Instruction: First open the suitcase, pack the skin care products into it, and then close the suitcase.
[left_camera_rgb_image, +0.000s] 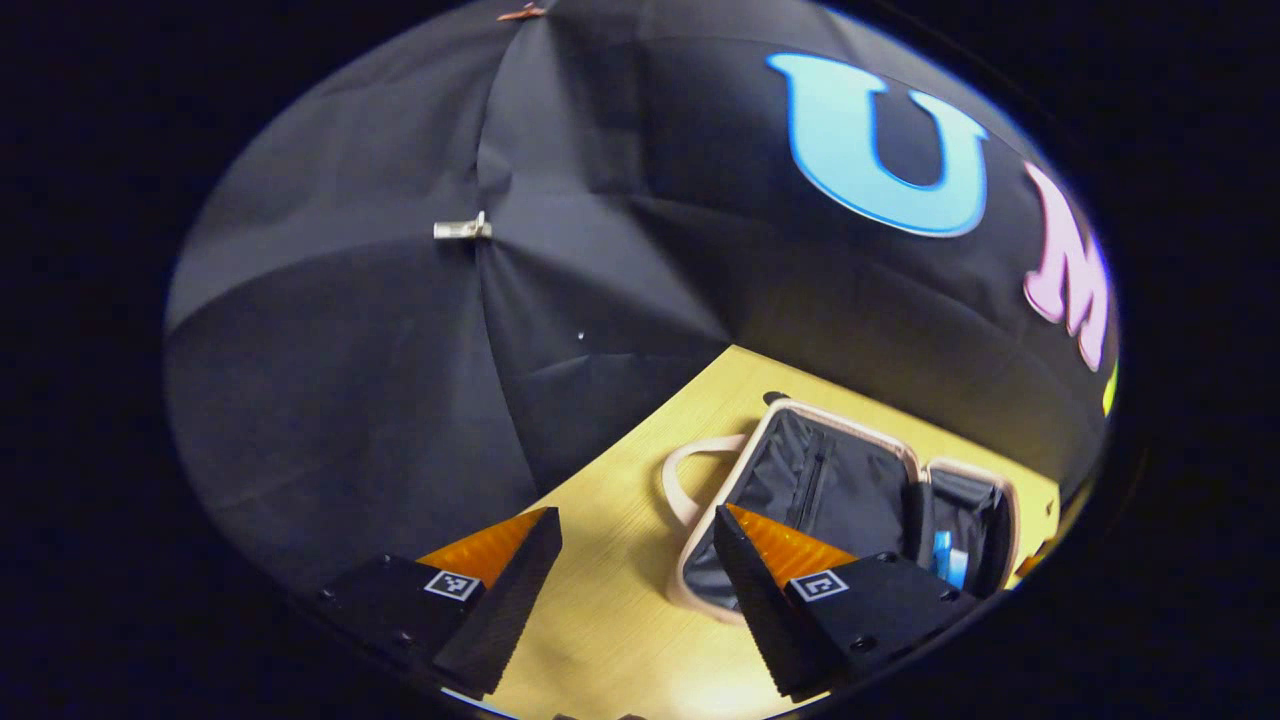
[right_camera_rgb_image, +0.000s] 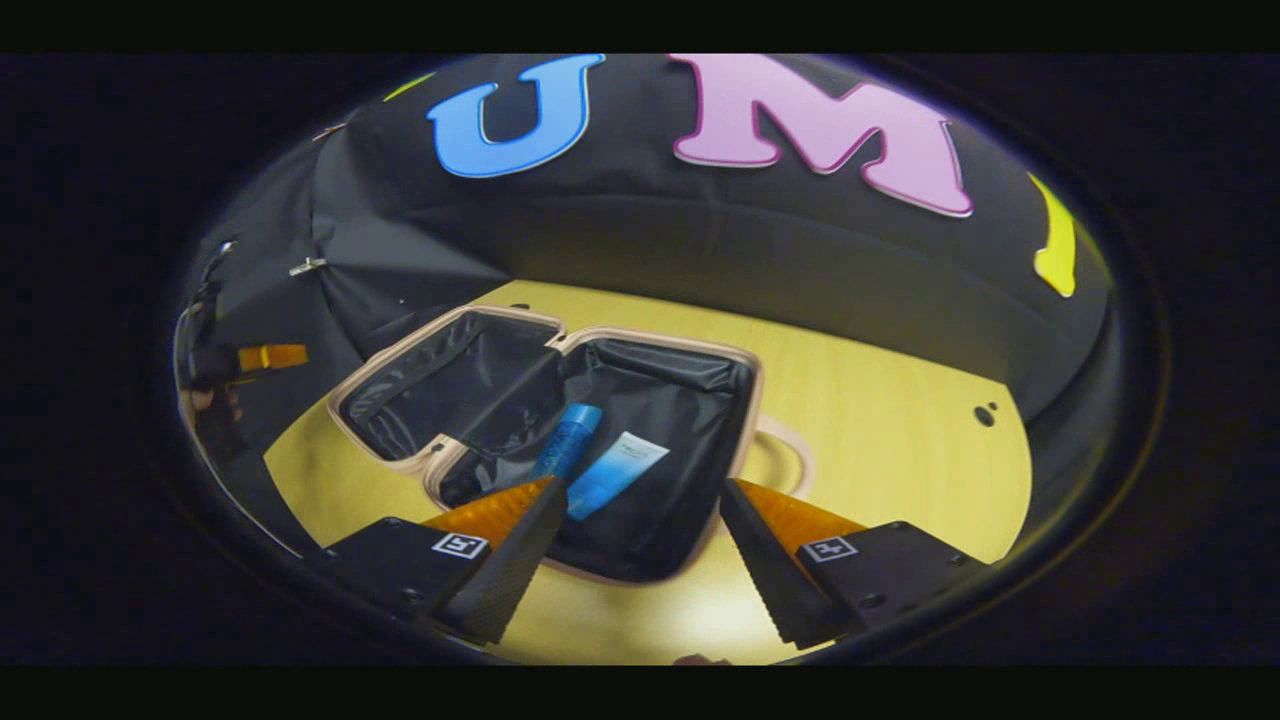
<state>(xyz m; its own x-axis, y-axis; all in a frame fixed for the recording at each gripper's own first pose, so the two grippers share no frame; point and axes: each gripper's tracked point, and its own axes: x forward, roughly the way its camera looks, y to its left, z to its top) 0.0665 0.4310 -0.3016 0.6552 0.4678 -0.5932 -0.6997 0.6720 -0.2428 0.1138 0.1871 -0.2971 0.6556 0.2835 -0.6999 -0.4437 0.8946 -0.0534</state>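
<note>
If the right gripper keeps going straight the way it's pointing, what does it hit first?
Most likely the black lining of the open suitcase, close to the pale tube lying inside it. The right gripper is open and empty; depth is hard to judge.

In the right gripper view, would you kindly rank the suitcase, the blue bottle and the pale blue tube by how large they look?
1. suitcase, lying open, by far the largest.
2 and 3. blue bottle and pale blue tube: these look about alike in length, lying side by side in one half, so I would not rank them.
</note>
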